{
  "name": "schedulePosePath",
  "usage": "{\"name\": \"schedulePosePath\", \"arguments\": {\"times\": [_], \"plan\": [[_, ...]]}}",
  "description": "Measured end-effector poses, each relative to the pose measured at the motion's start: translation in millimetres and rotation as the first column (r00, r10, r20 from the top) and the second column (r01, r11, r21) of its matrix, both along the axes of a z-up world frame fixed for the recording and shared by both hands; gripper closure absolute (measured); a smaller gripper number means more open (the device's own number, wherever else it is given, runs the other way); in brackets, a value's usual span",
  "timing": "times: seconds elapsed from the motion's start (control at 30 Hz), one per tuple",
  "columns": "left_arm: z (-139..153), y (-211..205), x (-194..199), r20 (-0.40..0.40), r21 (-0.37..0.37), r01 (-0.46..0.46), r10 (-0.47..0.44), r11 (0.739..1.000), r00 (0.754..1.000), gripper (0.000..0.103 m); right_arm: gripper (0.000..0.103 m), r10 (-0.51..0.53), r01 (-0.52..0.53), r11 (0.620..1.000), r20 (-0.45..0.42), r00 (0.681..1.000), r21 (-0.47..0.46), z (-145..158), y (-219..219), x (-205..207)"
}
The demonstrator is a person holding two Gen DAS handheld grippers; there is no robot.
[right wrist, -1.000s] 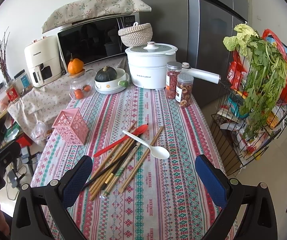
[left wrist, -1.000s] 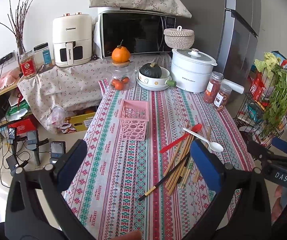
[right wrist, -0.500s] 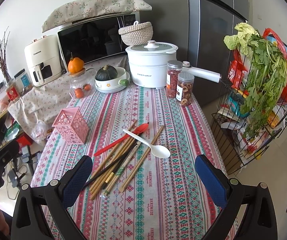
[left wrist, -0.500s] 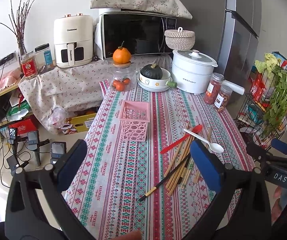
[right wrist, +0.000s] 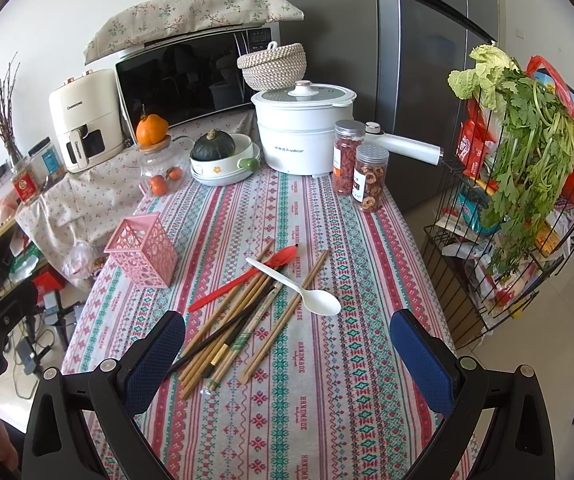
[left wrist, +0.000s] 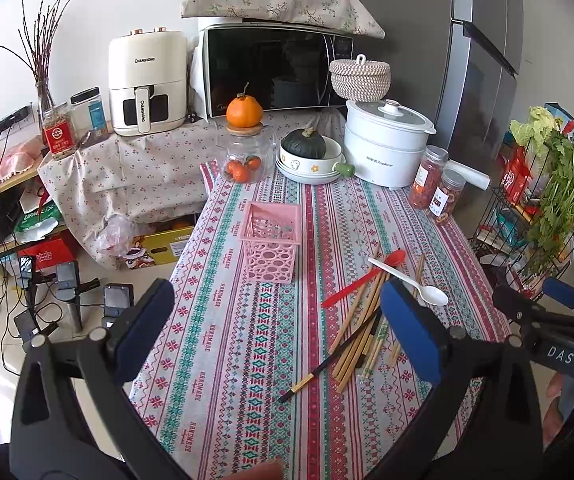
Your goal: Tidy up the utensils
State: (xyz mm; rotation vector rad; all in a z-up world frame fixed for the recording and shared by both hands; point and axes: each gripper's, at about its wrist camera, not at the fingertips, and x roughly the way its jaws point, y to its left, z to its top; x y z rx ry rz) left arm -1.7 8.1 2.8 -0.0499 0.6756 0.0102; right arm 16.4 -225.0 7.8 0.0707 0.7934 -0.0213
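Hovering above table, both spread wide, empty: left gripper (left wrist: pixel 277 322), right gripper (right wrist: pixel 287 350). Chopsticks (right wrist: pixel 243 316), white spoon (right wrist: pixel 301 288), red spoon (right wrist: pixel 247 276) just ahead of right gripper; pink basket (left wrist: pixel 270 242) ahead of left gripper.

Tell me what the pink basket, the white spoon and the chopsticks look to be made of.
Pink basket: likely moulded plastic, matte, with punched round holes in its walls. White spoon: probably plastic, smooth and evenly white with a slight sheen. Chopsticks: mostly tan with a dull finish, so apparently bamboo or wood; one is dark, material unclear.
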Motion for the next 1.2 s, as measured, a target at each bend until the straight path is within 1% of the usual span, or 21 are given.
{"name": "schedulePosePath", "arguments": {"times": [0.7,0.93,0.97,1.03,1.1,1.2], "plan": [[-1.5,-0.1,-1.3,0.0,0.003,-0.001,0.001,1.0,1.0,0.001,0.0,0.0,0.0,1.0,-0.002,1.0,0.0,0.0,-0.2,0.4],[-1.3,3.6,-0.1,0.004,0.019,-0.001,0.001,1.0,1.0,0.001,0.0,-0.011,0.011,1.0,-0.003,1.0,-0.006,-3.4,-1.7,1.4],[-1.6,2.8,1.4,0.002,0.03,0.001,-0.001,1.0,1.0,0.001,0.0,-0.012,0.012,1.0,-0.005,1.0,-0.007,-2.1,-3.9,3.1],[-1.2,1.1,3.8,-0.001,0.039,0.027,-0.027,0.999,1.0,0.001,0.0,-0.013,0.014,1.0,-0.02,1.0,0.009,-1.1,-9.3,8.7],[-3.8,-3.4,10.4,-0.037,0.051,0.068,-0.066,0.996,0.997,0.001,0.0,-0.021,0.022,1.0,-0.03,0.999,0.019,1.7,-16.6,16.7],[-6.9,-8.5,22.3,-0.081,0.053,0.114,-0.109,0.992,0.991,0.001,0.0,-0.043,0.043,0.999,-0.04,0.998,0.006,3.5,-28.8,31.2]]}}
